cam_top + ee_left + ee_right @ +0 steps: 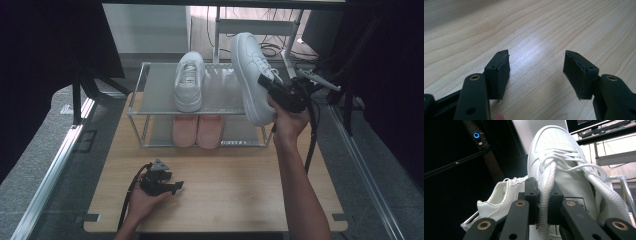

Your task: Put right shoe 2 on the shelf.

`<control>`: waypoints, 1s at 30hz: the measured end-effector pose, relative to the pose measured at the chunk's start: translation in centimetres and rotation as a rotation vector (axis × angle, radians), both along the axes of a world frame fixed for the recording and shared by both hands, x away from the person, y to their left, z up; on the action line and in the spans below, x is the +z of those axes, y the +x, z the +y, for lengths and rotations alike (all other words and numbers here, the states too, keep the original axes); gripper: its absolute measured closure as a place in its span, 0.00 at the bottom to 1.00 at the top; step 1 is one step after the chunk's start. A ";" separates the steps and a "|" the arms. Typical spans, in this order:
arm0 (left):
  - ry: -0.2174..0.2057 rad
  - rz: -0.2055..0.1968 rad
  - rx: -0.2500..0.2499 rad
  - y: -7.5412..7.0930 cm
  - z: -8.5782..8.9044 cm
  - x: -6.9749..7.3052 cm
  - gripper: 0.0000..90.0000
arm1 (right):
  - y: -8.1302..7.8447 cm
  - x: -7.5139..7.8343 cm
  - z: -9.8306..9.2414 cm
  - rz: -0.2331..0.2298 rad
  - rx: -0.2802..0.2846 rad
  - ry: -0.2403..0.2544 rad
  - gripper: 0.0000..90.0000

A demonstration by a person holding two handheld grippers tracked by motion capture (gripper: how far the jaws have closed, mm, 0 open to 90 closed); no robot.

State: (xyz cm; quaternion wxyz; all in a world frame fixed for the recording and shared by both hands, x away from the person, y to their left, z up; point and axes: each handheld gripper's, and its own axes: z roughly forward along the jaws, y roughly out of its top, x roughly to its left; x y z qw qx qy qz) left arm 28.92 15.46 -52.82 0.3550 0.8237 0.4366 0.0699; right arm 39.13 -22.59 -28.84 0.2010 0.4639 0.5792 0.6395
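My right gripper (271,86) is shut on a white sneaker (250,70), held in the air, rolled onto its side, above the right end of the rack. In the right gripper view the jaws pinch the sneaker's tongue and laces (545,195), and the toe (554,140) points up and away. A second white sneaker (189,80) stands on the top shelf (160,90) of the metal rack; its heel (496,200) shows to the left of my jaws. My left gripper (175,186) rests low over the wooden table (225,190), open, with bare wood between its pads (502,72).
A pair of pink slippers (197,131) sits on the rack's lower shelf. The top shelf has free room to the right of the standing sneaker. Dark curtains hang on both sides, and a metal rail (55,165) runs along the table's left.
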 end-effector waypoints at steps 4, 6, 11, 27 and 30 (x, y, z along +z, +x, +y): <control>-0.004 -0.003 0.002 0.0 0.1 0.0 0.43 | 0.5 0.3 0.8 0.007 0.002 -0.006 0.92; -0.002 -0.003 -0.002 0.0 0.1 0.0 0.43 | 0.7 0.4 1.2 0.011 -0.001 -0.011 0.92; -0.003 -0.003 -0.003 0.0 0.1 0.0 0.43 | 1.4 0.5 2.1 0.017 -0.010 -0.014 0.92; -0.011 -0.005 0.002 0.1 0.2 0.0 0.43 | 3.7 0.4 4.8 0.044 -0.022 -0.010 0.92; -0.011 -0.002 0.005 0.0 0.2 0.0 0.43 | 4.2 0.4 5.3 0.051 -0.028 -0.009 0.91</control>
